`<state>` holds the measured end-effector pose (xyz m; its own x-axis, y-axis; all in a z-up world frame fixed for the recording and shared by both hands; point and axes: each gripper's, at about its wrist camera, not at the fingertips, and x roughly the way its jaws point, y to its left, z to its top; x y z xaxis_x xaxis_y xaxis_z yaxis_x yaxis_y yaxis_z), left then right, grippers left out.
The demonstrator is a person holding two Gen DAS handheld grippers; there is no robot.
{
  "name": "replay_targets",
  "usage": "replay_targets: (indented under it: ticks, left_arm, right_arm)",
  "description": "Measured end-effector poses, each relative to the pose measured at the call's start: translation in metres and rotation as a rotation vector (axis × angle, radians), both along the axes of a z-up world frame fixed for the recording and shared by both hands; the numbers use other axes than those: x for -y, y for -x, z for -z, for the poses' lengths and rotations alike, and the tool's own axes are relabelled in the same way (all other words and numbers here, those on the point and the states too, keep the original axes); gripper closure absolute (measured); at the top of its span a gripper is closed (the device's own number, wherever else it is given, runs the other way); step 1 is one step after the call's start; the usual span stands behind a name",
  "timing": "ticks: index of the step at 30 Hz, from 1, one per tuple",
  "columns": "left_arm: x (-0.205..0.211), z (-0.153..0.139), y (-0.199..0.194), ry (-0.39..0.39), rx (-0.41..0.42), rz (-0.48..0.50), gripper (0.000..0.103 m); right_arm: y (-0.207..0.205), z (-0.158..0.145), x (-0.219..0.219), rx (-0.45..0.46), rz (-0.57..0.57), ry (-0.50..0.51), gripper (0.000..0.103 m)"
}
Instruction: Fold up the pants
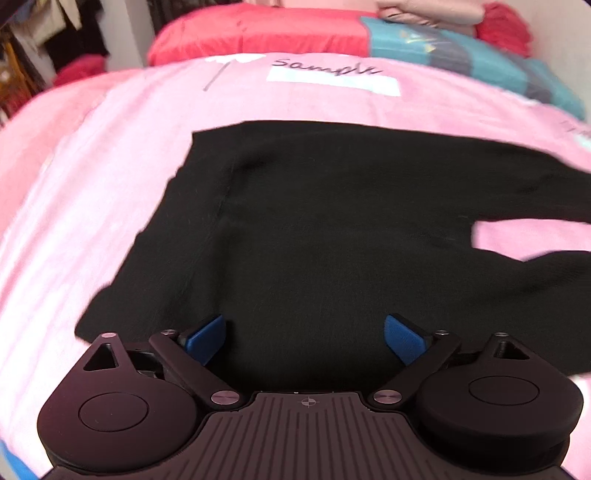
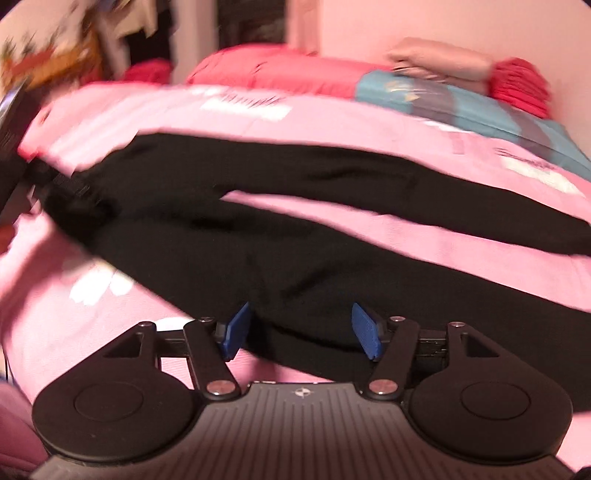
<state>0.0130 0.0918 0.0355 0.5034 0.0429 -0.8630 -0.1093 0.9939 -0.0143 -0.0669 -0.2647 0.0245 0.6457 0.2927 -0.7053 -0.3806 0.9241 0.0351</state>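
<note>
**Pants laid out flat, folding barely begun**

From the left wrist camera, the black pants (image 1: 332,229) lie spread on the pink bedspread (image 1: 92,177), waist end toward the left and the two legs parting toward the right, where a wedge of pink shows between them. The left hand-held gripper (image 1: 304,338) hangs just over the near edge of the fabric with its blue pads (image 1: 207,338) spread wide, holding nothing. No fold is visible here, so by my reckoning the whole job is still ahead.

From the right wrist camera (blurry, so fine detail is lost), the same pants (image 2: 295,258) stretch across the bed, both legs apart with a pink strip between them. The right hand-held gripper (image 2: 301,328) is likewise spread open, its pads on either side of the nearer leg's edge; I cannot tell if they touch the cloth. Bringing one leg over the other looks like the likely first fold.

The surface is a soft bed, not firm. A red pillow (image 2: 266,70) and a teal striped blanket (image 2: 461,103) sit at the far end, with folded clothes (image 2: 443,61) stacked by the pink wall. Hanging garments (image 1: 55,33) crowd the left side.
</note>
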Motion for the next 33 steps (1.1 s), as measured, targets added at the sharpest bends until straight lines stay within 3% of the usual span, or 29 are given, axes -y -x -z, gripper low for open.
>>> replay_targets:
  ticks: [4,8,10,13,15,18,21,23,24,28,30,33]
  left_arm:
    - [-0.024,-0.014,0.033,0.112,-0.026,0.01,0.0]
    - [-0.057,0.002,0.044,0.278,-0.112,-0.091,0.0]
    - [-0.066,0.007,0.043,0.34,-0.104,-0.137,0.0]
    - [-0.06,0.001,0.043,0.329,-0.067,-0.163,0.0]
    - [-0.05,-0.004,0.039,0.309,-0.055,-0.143,0.0]
    - [-0.035,-0.013,0.031,0.27,-0.014,-0.102,0.0]
    - [-0.023,-0.008,0.015,0.226,0.009,-0.07,0.0]
    - [-0.019,0.005,0.002,0.186,-0.034,-0.086,0.0]
    - [-0.018,0.01,0.0,0.176,-0.043,-0.084,0.0]
    - [-0.016,0.01,0.003,0.161,-0.027,-0.04,0.0]
    - [-0.017,0.01,0.001,0.17,-0.029,-0.046,0.0]
    - [-0.013,0.01,-0.002,0.145,-0.042,-0.055,0.0]
  right_arm:
    - [0.005,-0.011,0.065,-0.035,0.229,-0.105,0.033]
    - [0.017,-0.011,0.137,-0.094,0.496,-0.201,0.033]
    - [0.021,-0.006,0.164,-0.117,0.609,-0.226,0.033]
    - [0.022,-0.001,0.189,-0.129,0.719,-0.285,0.035]
    - [0.022,-0.006,0.179,-0.073,0.676,-0.25,0.035]
    - [0.012,-0.013,0.146,0.002,0.539,-0.106,0.026]
    - [-0.003,-0.007,0.111,0.066,0.424,0.053,0.026]
    - [-0.018,0.004,0.101,0.071,0.386,0.117,0.028]
    - [-0.025,0.012,0.101,0.033,0.388,0.147,0.034]
    - [-0.01,0.011,0.122,-0.04,0.367,0.168,0.032]
    - [0.001,0.009,0.139,-0.085,0.399,0.129,0.025]
    - [0.008,-0.002,0.151,-0.107,0.447,0.04,0.024]
